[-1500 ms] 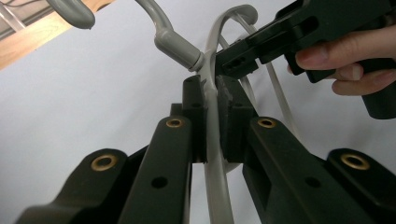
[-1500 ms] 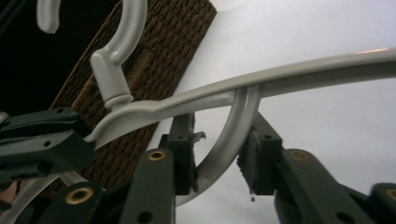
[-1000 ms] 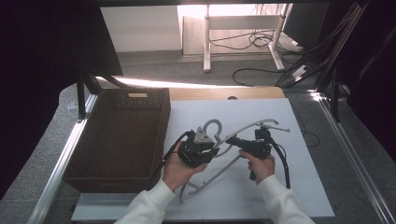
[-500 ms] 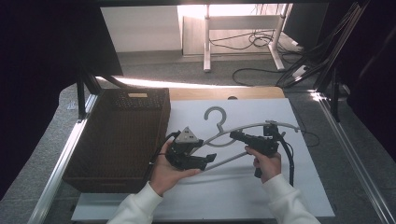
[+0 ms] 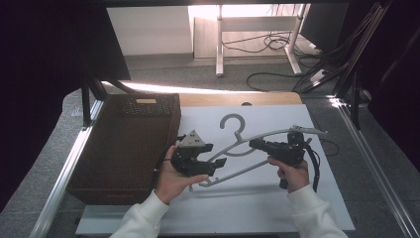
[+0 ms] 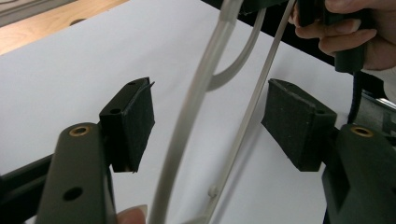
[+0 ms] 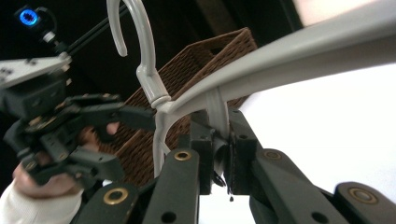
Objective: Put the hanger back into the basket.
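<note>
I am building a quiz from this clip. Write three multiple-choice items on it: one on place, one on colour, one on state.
1. Where does the basket stand?
A. at the left of the white sheet
B. at its right
C. on top of the hanger

2. What colour is the hanger?
A. red
B. light grey
C. black

3. How do the two tools stand on the hanger?
A. both shut on it
B. both open
C. right tool shut on it, left tool open around it

Answers:
1. A, since the high view shows the brown woven basket beside the left edge of the white sheet.
2. B, as its hook and arms look pale grey in all views.
3. C, because the right tool pinches a hanger strut between its pads, while the left tool has the bars passing free between its spread pads.
</note>
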A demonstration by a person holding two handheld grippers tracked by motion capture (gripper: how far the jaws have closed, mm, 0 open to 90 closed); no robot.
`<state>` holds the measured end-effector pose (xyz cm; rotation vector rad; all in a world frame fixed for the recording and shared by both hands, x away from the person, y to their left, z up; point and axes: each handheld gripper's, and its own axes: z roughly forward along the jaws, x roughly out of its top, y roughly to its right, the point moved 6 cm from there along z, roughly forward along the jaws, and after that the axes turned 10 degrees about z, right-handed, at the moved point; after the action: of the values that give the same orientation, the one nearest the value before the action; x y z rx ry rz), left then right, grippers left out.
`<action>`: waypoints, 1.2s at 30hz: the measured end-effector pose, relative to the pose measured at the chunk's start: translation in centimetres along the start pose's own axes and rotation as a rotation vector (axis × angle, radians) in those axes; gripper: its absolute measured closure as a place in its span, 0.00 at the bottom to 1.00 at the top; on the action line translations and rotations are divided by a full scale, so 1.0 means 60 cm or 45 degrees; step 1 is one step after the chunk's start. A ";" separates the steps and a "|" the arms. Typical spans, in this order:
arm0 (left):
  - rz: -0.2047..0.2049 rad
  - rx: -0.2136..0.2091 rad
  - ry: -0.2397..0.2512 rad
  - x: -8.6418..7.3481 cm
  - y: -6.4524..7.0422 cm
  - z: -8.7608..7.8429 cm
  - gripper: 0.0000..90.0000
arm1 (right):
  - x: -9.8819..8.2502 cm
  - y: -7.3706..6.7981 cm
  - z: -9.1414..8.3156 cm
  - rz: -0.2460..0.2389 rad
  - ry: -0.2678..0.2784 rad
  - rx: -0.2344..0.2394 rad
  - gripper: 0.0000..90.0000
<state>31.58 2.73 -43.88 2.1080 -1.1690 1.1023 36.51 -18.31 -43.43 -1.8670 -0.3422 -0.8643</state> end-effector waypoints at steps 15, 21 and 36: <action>0.096 -0.123 -0.113 -0.008 0.030 0.026 0.98 | -0.005 -0.031 0.000 -0.082 -0.122 0.181 0.89; 0.043 -0.071 -0.069 0.000 0.017 0.001 1.00 | -0.001 -0.036 -0.005 -0.099 -0.079 0.147 0.61; 0.007 0.065 0.021 0.043 -0.031 -0.125 1.00 | 0.006 -0.066 -0.089 -0.236 0.001 0.065 0.44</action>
<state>30.84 7.89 -37.59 2.1308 -1.1516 1.1618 32.25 -21.27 -39.25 -1.8078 -0.5386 -0.9719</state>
